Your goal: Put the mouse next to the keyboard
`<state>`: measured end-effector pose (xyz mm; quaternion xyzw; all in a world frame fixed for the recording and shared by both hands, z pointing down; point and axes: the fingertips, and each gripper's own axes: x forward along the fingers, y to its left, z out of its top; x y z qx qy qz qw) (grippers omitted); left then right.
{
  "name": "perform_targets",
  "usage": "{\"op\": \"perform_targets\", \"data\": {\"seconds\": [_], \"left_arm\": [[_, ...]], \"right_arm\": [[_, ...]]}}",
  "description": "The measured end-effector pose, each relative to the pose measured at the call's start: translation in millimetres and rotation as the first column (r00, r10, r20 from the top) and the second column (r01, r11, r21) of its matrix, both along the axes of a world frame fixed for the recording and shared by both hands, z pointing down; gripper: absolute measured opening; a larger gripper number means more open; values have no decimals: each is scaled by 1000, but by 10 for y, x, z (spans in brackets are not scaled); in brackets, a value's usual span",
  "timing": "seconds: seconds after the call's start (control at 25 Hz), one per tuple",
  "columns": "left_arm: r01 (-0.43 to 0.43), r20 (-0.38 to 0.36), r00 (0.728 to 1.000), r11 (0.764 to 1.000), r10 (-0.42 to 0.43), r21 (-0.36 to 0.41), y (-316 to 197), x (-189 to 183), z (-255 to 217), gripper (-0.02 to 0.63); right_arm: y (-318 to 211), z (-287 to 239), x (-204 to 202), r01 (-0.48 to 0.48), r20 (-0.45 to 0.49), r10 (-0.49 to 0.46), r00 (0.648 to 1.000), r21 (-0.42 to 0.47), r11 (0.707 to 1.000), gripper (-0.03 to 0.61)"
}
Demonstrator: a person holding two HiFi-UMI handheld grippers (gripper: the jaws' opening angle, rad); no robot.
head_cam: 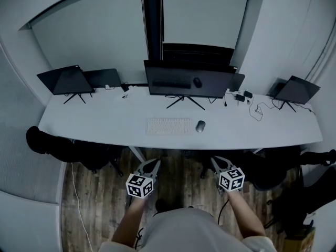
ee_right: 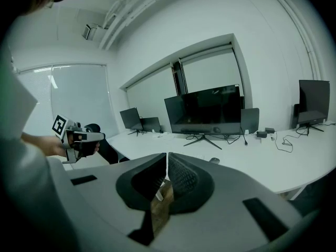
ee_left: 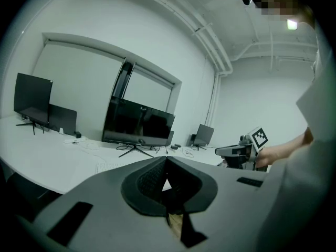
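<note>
A grey mouse [head_cam: 200, 126] lies on the long white desk [head_cam: 105, 122], just right of the white keyboard [head_cam: 168, 126], and shows small as the mouse [ee_right: 214, 160] in the right gripper view. The keyboard [ee_left: 110, 167] is faint in the left gripper view. Both grippers hang in front of the desk's near edge, over the wooden floor, apart from the desk. My left gripper [head_cam: 153, 166] is shut with nothing in it, its jaws meeting at the tips [ee_left: 166, 159]. My right gripper [head_cam: 216, 161] is shut and empty too, jaws together [ee_right: 167, 156].
A large dark monitor [head_cam: 188, 80] stands behind the keyboard. Smaller screens [head_cam: 68, 80] sit at the left end and another screen [head_cam: 296, 90] at the right, with cables [head_cam: 257, 109] and adapters between. Black chairs [head_cam: 58, 147] are tucked under the desk's front edge.
</note>
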<state>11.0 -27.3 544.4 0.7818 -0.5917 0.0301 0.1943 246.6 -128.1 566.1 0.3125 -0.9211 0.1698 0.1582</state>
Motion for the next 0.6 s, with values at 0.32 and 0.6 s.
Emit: {"op": "perform_targets", "data": {"seconds": [0.32, 0.6], "left_arm": [[-5, -3, 1000, 1000, 5, -3, -6, -10, 23, 17], [-7, -6, 1000, 1000, 7, -7, 11, -50, 40, 17]], "right_arm": [[-32, 9, 1, -14, -1, 14, 1000, -1, 1000, 37], [-55, -2, -33, -23, 2, 23, 1000, 0, 1000, 37]]}}
